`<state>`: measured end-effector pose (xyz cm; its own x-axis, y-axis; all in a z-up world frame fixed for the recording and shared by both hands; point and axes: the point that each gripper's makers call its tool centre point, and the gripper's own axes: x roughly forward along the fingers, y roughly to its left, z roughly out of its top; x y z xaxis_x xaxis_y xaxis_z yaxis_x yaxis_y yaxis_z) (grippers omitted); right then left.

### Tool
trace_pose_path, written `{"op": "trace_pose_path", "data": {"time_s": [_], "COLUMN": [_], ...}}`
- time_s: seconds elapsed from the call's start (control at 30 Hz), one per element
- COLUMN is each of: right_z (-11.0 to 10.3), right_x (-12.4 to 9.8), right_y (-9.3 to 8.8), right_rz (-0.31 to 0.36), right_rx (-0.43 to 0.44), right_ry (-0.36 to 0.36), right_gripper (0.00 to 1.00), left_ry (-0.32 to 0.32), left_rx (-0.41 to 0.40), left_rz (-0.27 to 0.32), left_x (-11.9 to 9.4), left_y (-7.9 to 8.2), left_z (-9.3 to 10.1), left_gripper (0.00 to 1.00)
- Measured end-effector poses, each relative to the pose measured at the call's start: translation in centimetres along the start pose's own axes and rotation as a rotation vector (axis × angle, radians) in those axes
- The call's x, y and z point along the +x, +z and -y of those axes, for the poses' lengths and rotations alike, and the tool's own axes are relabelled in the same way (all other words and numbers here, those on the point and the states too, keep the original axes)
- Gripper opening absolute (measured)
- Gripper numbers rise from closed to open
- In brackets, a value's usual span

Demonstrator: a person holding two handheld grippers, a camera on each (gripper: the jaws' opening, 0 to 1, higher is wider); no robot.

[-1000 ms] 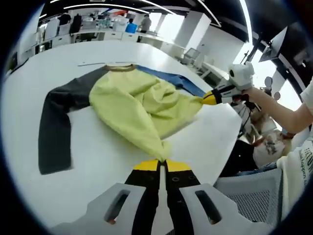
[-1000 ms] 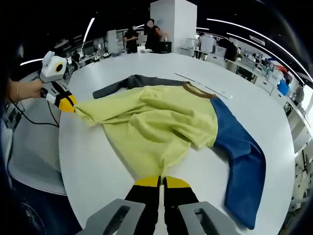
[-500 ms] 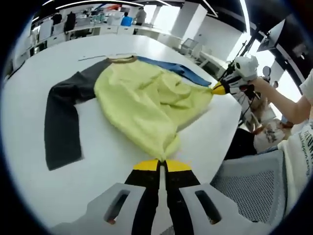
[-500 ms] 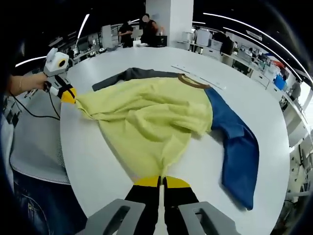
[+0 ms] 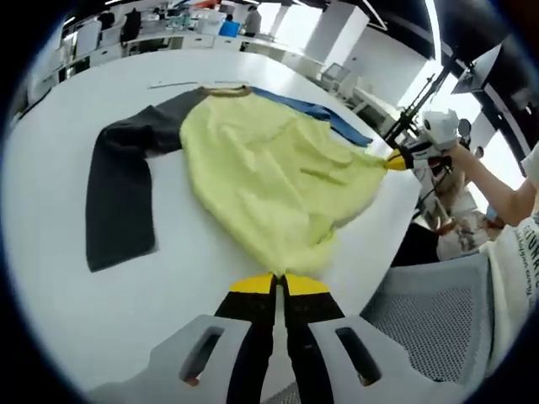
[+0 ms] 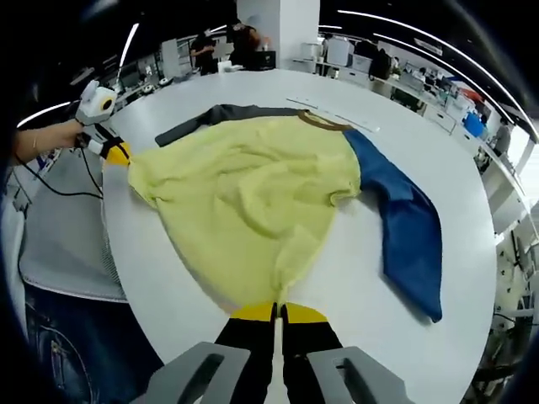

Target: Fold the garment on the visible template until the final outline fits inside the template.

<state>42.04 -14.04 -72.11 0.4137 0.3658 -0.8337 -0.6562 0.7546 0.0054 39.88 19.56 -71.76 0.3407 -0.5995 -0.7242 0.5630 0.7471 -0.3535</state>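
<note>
Both sets of jaws pinch the hem: left gripper [image 5: 275, 284] and right gripper [image 6: 275, 313] each clamp a corner of the garment [image 5: 269, 168], spread across the round white bench [image 5: 50, 168] in an open office. Since a second ago, the yellow body lies flatter, stretched wider.

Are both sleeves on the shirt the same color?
No, in the right gripper view one sleeve is blue and the other sleeve is dark grey, either side of the yellow body.
</note>
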Motion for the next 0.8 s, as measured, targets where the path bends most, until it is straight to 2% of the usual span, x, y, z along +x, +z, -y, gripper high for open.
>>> {"op": "trace_pose_path", "data": {"time_s": [0.37, 0.47, 0.53, 0.8], "right_z": [-1.3, -1.6, -1.6, -2.4], "right_x": [0.0, 0.0, -0.1, 0.3], "right_y": [-3.0, -3.6, -3.7, -4.9], "right_rz": [-0.035, -0.055, -0.061, -0.091], "right_rx": [0.068, 0.073, 0.095, 0.123], "right_ry": [0.000, -0.003, -0.005, -0.011], "right_gripper": [0.00, 0.00, 0.00, 0.00], "left_ry": [0.013, 0.018, 0.032, 0.058], "left_rx": [-0.034, -0.030, -0.016, 0.004], "left_rz": [-0.077, -0.095, -0.127, -0.176], "left_x": [0.0, 0.2, 0.3, 0.9], "left_y": [-1.8, -2.2, -2.8, -4.0], "left_z": [-0.7, -0.8, -1.0, -1.4], "left_gripper": [0.00, 0.00, 0.00, 0.00]}}
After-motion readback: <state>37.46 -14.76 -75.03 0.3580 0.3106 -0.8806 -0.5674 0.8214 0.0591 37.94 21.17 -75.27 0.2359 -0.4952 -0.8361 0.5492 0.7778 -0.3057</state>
